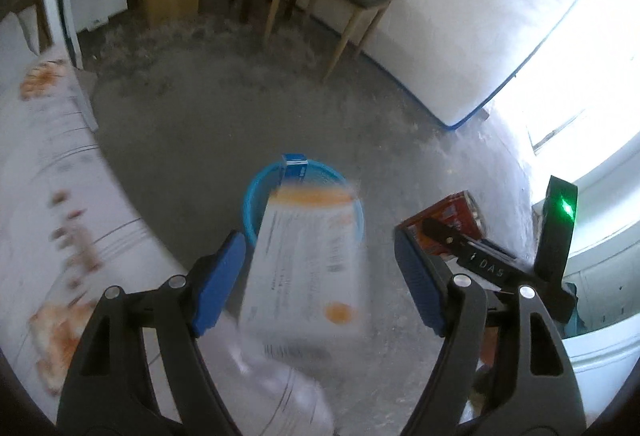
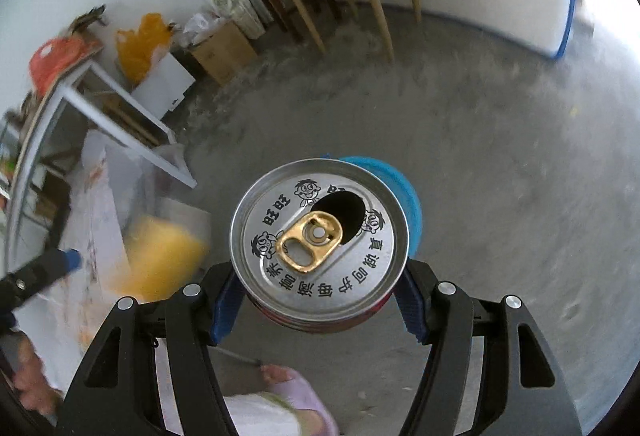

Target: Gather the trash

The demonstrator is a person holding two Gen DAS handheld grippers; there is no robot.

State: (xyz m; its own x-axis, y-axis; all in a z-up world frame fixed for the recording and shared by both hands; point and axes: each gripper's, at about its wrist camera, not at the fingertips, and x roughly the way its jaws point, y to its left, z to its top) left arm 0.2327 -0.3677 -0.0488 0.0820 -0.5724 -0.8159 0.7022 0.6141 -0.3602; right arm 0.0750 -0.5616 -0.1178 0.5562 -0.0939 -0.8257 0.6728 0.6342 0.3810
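Grey concrete floor point(image 1: 208, 124) with blue bin point(image 1: 256, 196) below both tongs: left tongs point(image 1: 320, 276) spread around, seemingly not pinching, blurred white-and-orange carton point(image 1: 308, 268); right tongs point(image 2: 320, 296) clenched on opened can point(image 2: 320, 236), best centred over the rim before release.

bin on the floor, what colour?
Blue bin, clearest in the left wrist view, partly behind the white-and-orange box.

left gripper point(image 1: 320, 276): black arms, blue pads, silver screws
right gripper point(image 2: 320, 300): same; "DAS" lettering, green light
foot point(image 2: 296, 388): lilac slipper
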